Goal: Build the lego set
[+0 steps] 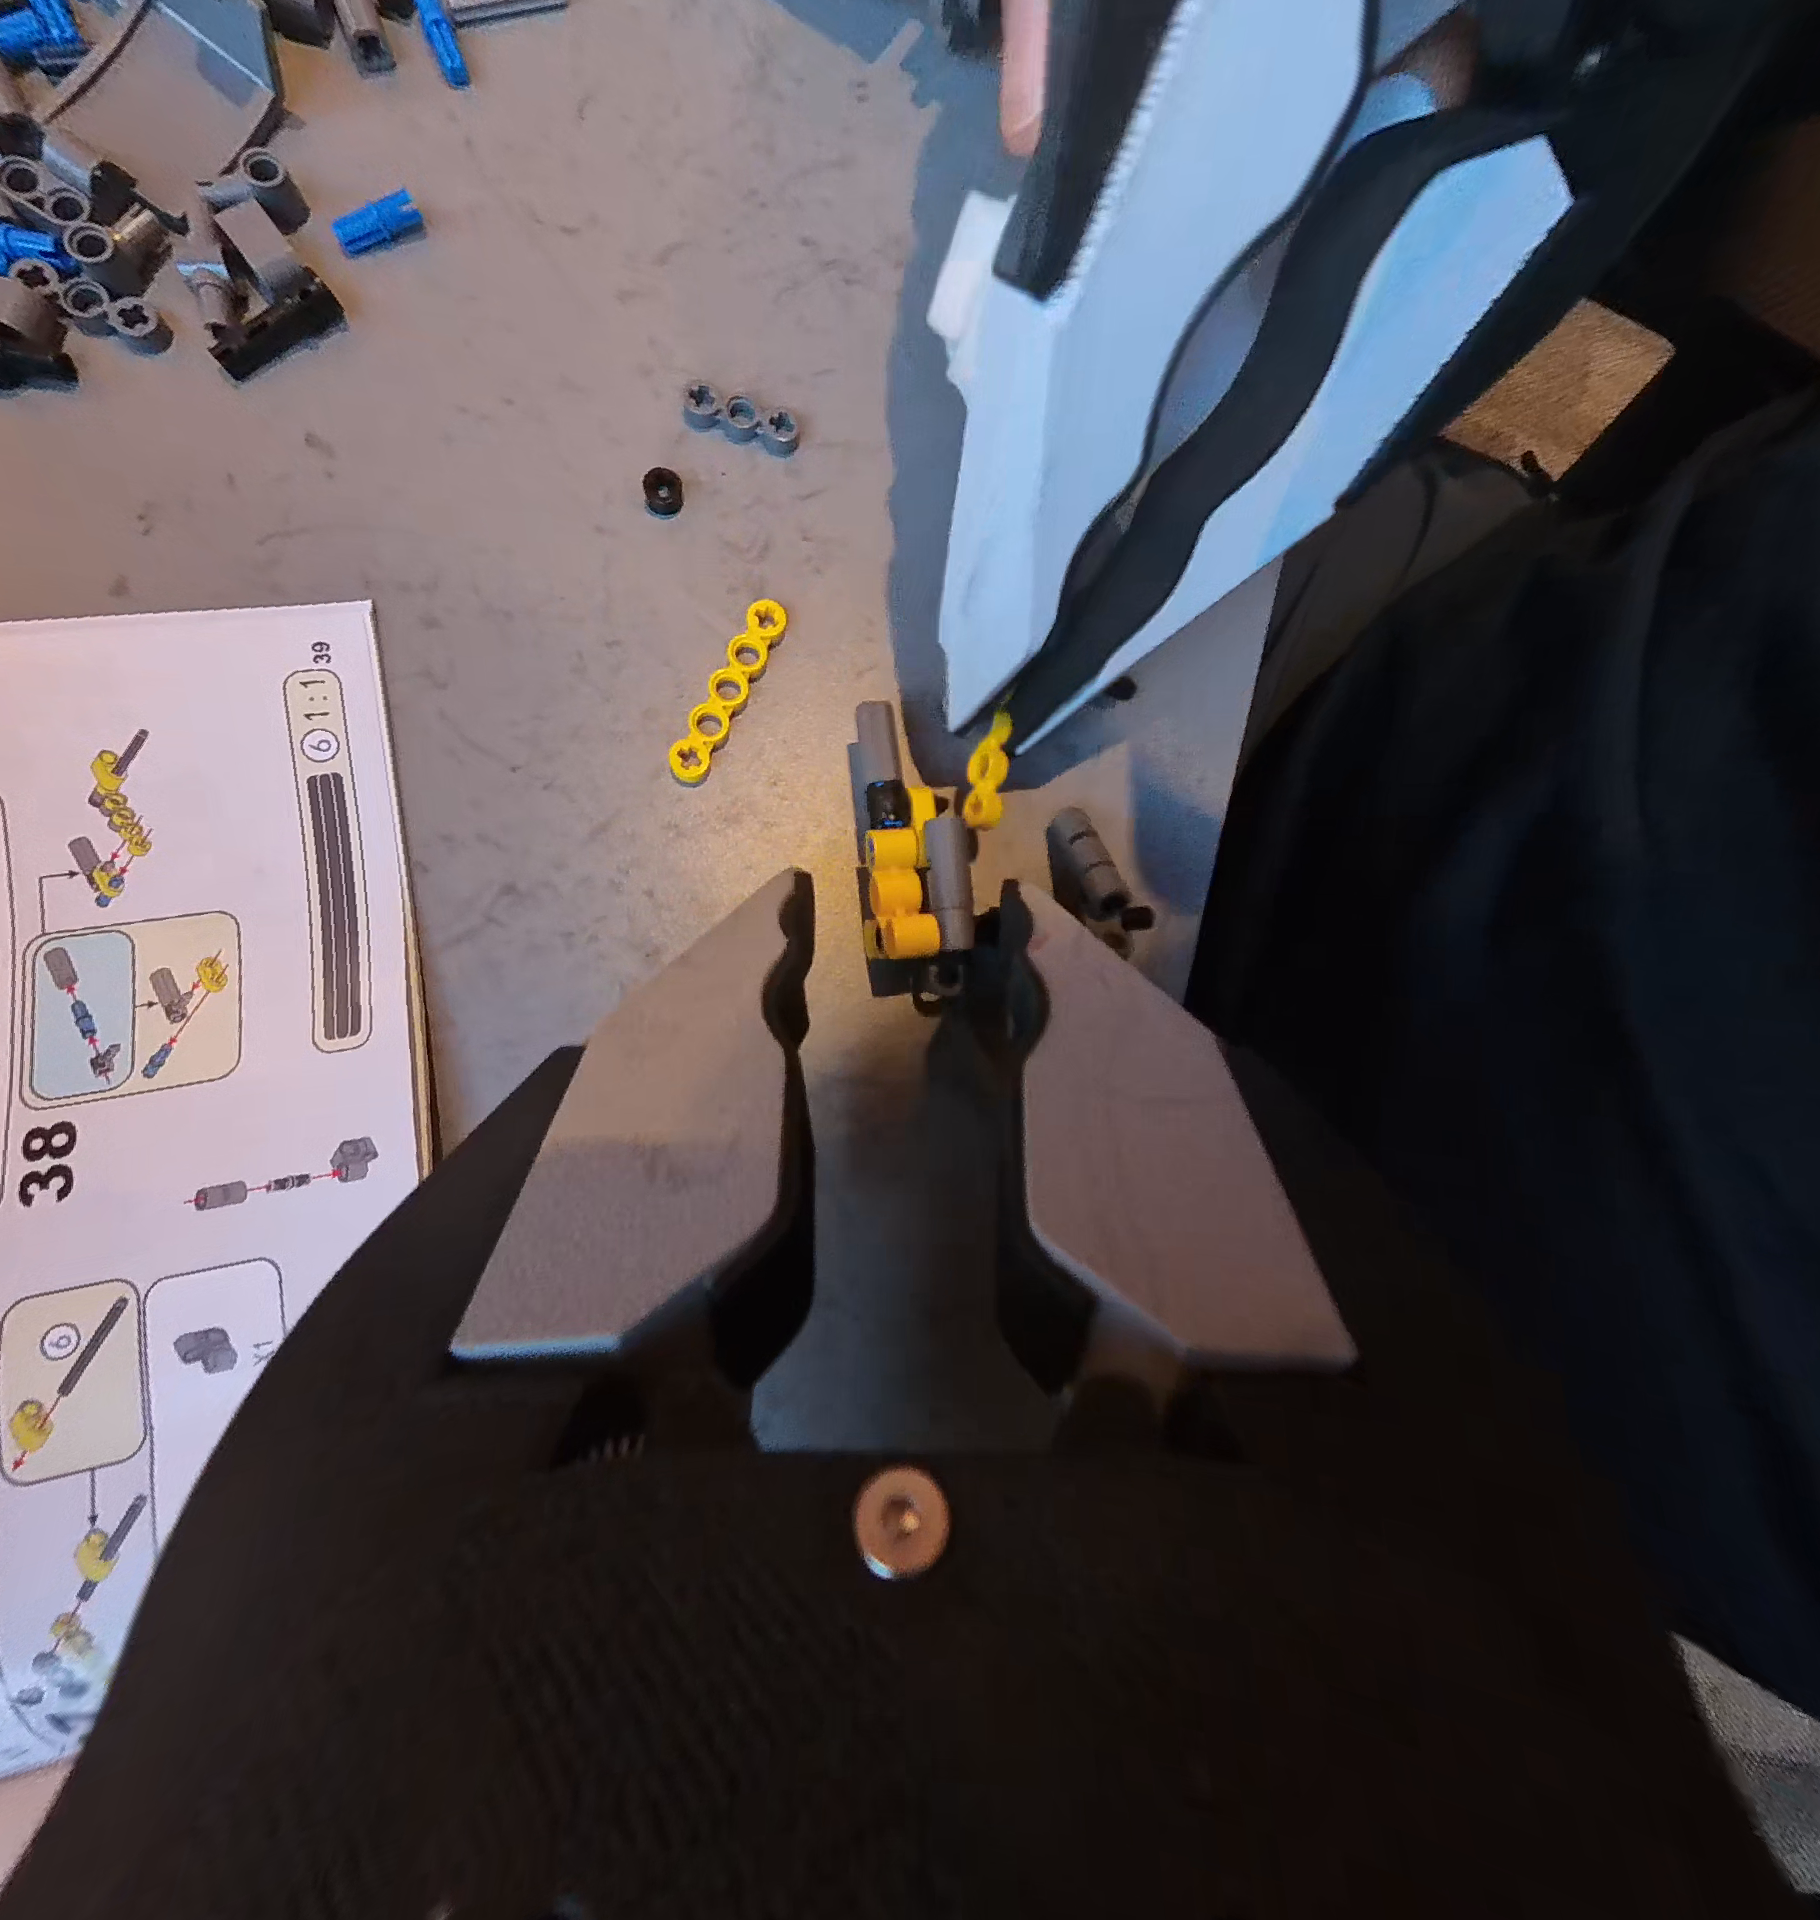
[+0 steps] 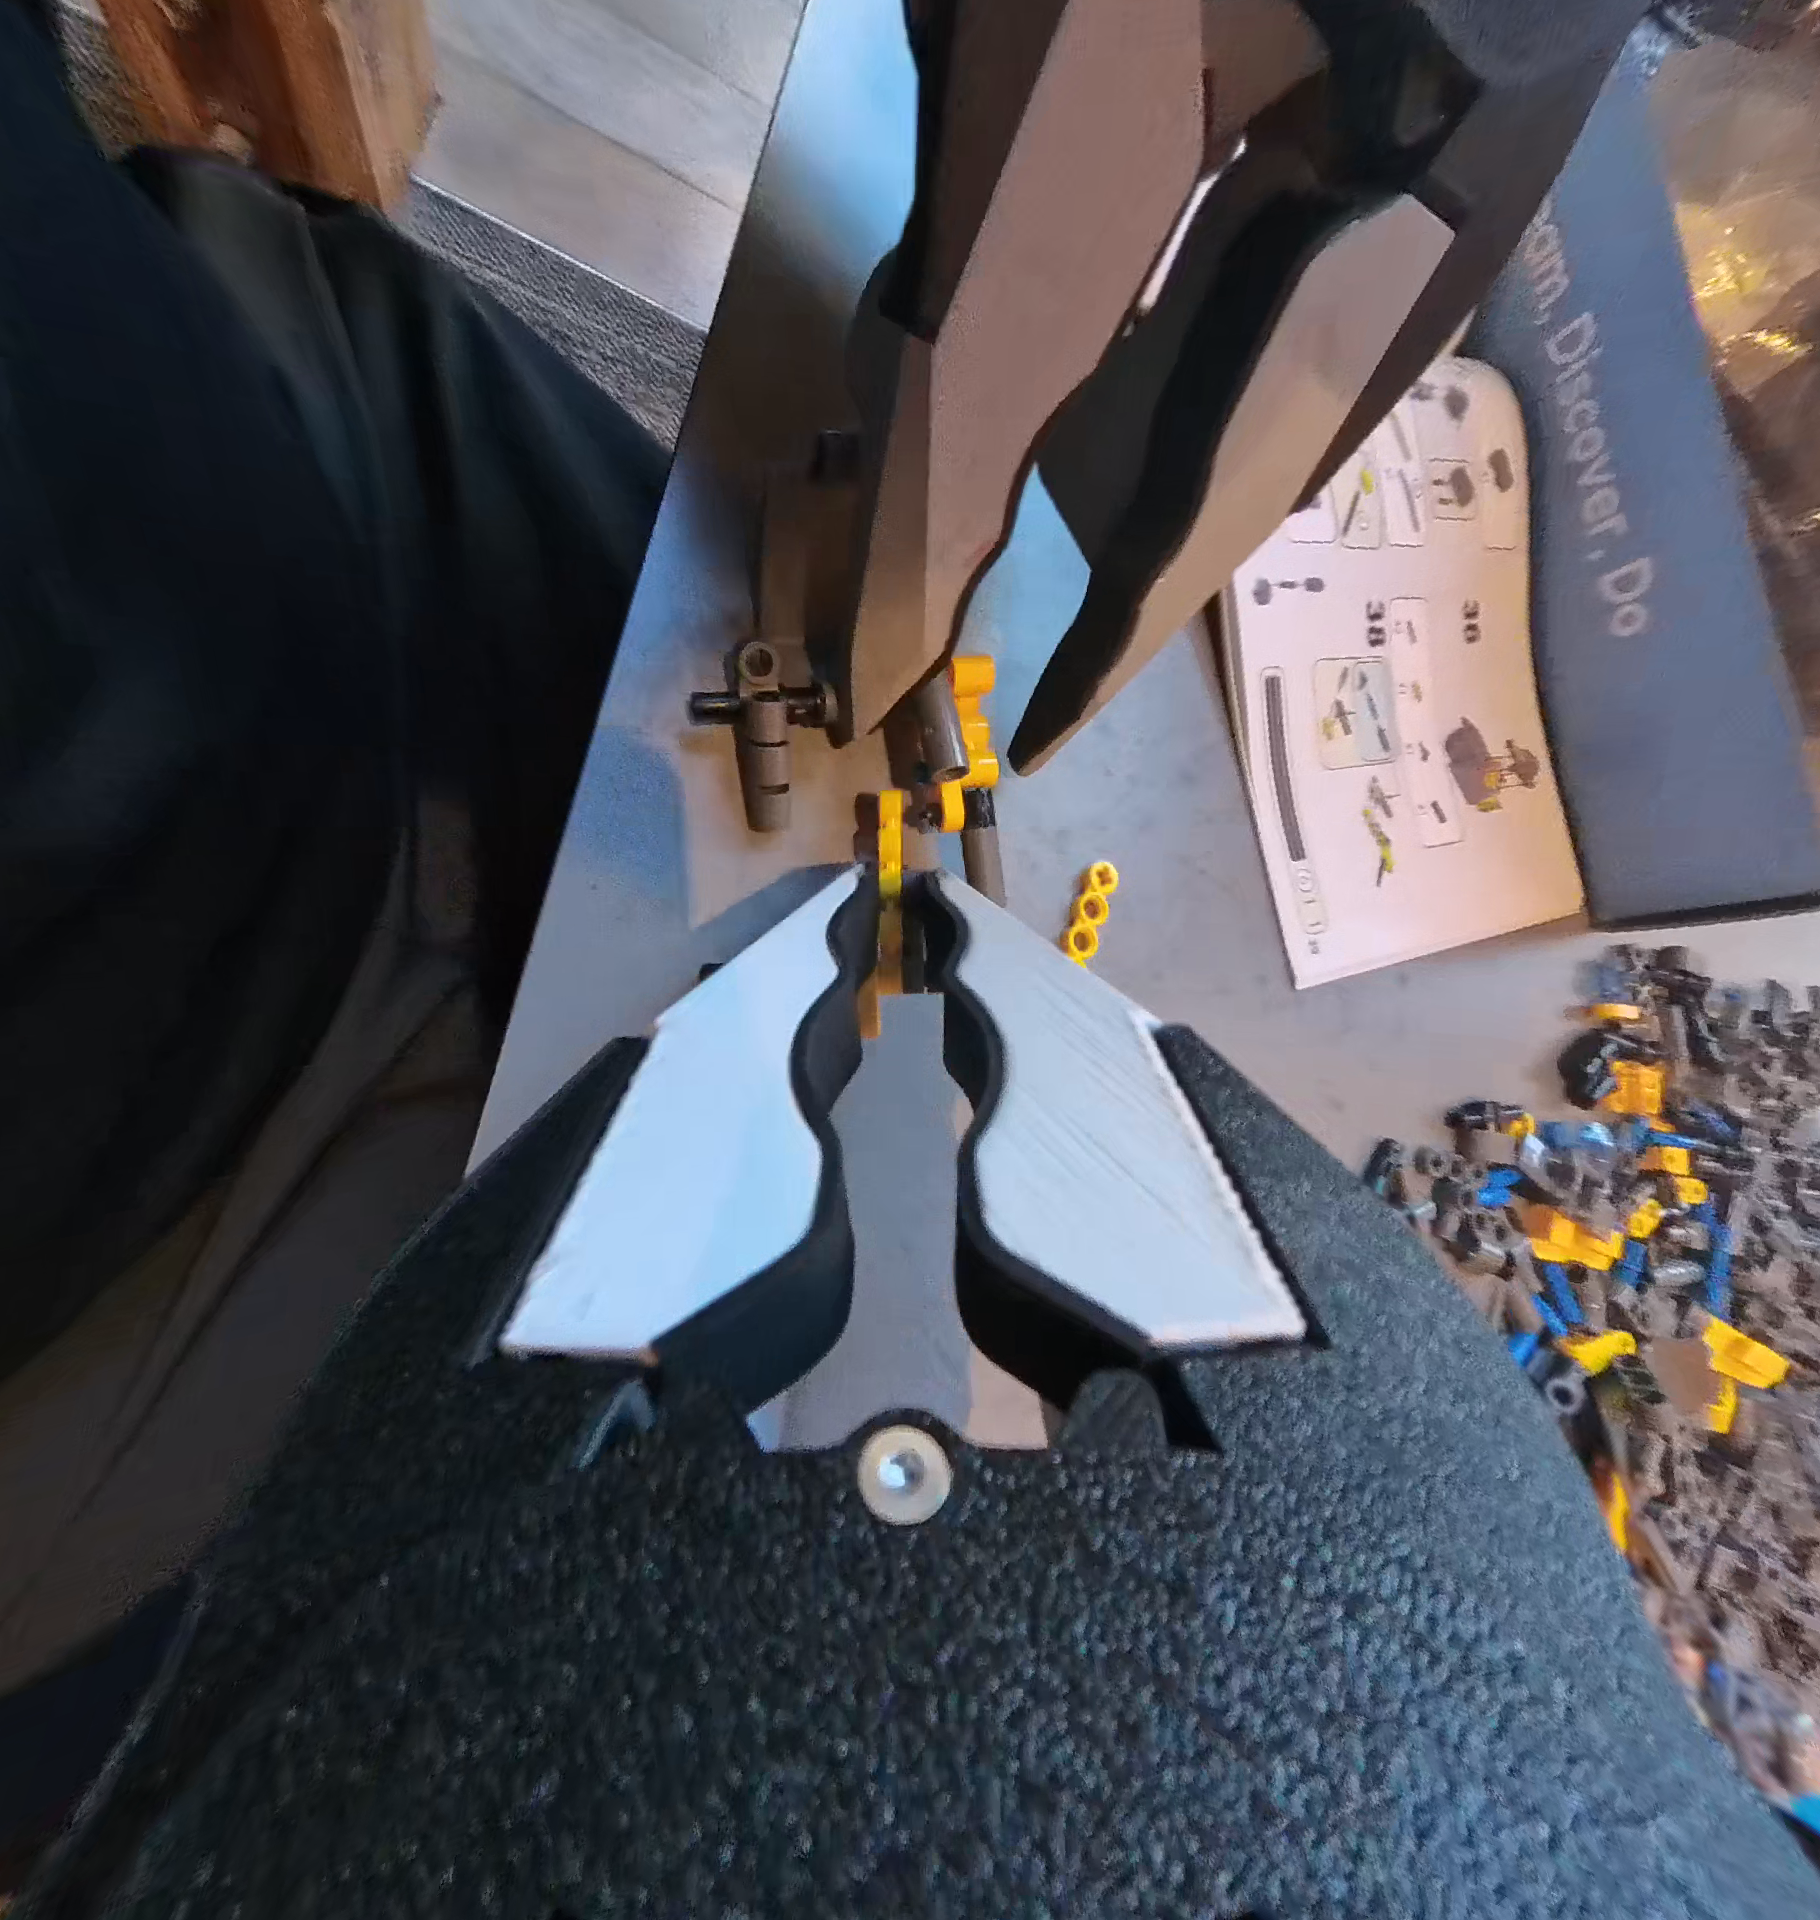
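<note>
My left gripper (image 1: 906, 902) is open, its grey fingers on either side of a small yellow and grey brick assembly (image 1: 911, 883) that lies on the grey table (image 1: 532, 499). Its right finger touches or nearly touches the assembly. My right gripper (image 2: 893, 881), with white fingers, is shut on a thin yellow beam (image 2: 890, 847) and holds it edge-on just next to the assembly (image 2: 956, 764). In the left wrist view the right gripper (image 1: 994, 727) comes in from the upper right with the yellow beam (image 1: 987, 777) at its tips. The left gripper (image 2: 947, 743) shows from above in the right wrist view.
A loose yellow five-hole beam (image 1: 727, 691), a grey three-hole piece (image 1: 742, 418), a black bush (image 1: 663, 490) and a grey connector (image 1: 1088, 862) lie around. An open instruction booklet (image 1: 158, 1039) lies left. A heap of parts (image 2: 1664, 1247) and a dark box (image 2: 1664, 623) stand nearby. The table edge (image 2: 615, 644) and a person's dark clothing are close.
</note>
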A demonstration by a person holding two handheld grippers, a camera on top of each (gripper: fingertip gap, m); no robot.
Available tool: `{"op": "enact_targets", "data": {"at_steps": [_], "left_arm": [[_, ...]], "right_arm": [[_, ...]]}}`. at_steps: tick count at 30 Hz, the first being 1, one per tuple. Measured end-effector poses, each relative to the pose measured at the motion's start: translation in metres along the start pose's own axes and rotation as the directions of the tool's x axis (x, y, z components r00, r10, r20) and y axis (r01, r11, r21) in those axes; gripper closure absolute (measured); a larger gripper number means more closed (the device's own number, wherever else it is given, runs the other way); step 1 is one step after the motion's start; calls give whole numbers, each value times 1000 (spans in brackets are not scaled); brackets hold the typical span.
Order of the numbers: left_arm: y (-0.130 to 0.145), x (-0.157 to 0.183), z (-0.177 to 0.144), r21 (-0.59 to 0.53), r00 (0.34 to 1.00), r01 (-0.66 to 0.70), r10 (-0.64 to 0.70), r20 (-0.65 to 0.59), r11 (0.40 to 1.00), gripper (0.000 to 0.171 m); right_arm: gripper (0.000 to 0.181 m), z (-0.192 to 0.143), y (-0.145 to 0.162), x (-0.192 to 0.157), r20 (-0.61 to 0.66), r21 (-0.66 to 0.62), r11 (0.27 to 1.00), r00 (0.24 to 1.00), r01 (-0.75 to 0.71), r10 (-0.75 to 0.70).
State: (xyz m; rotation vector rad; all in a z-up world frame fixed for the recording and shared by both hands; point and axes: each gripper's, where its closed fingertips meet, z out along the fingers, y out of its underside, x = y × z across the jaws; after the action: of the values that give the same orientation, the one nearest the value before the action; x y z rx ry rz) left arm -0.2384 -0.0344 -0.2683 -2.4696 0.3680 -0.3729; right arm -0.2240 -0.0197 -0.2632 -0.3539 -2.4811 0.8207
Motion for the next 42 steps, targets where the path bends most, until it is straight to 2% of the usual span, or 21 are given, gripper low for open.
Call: {"op": "enact_targets", "data": {"at_steps": [7, 15, 18, 42], "left_arm": [[3, 1, 1, -43, 1000, -24, 24, 1, 999, 154], [2, 3, 5, -40, 1000, -8, 6, -26, 999, 153], [2, 7, 4, -33, 998, 11, -13, -54, 999, 146], [0, 2, 8, -66, 998, -65, 66, 20, 996, 151]], "right_arm": [[173, 4, -4, 0, 73, 12, 996, 993, -94, 93], [174, 10, -3, -4, 138, 14, 972, 963, -235, 231], [174, 10, -4, -3, 149, 27, 964, 954, -266, 259], [173, 9, -3, 4, 141, 11, 978, 969, -206, 202]]}}
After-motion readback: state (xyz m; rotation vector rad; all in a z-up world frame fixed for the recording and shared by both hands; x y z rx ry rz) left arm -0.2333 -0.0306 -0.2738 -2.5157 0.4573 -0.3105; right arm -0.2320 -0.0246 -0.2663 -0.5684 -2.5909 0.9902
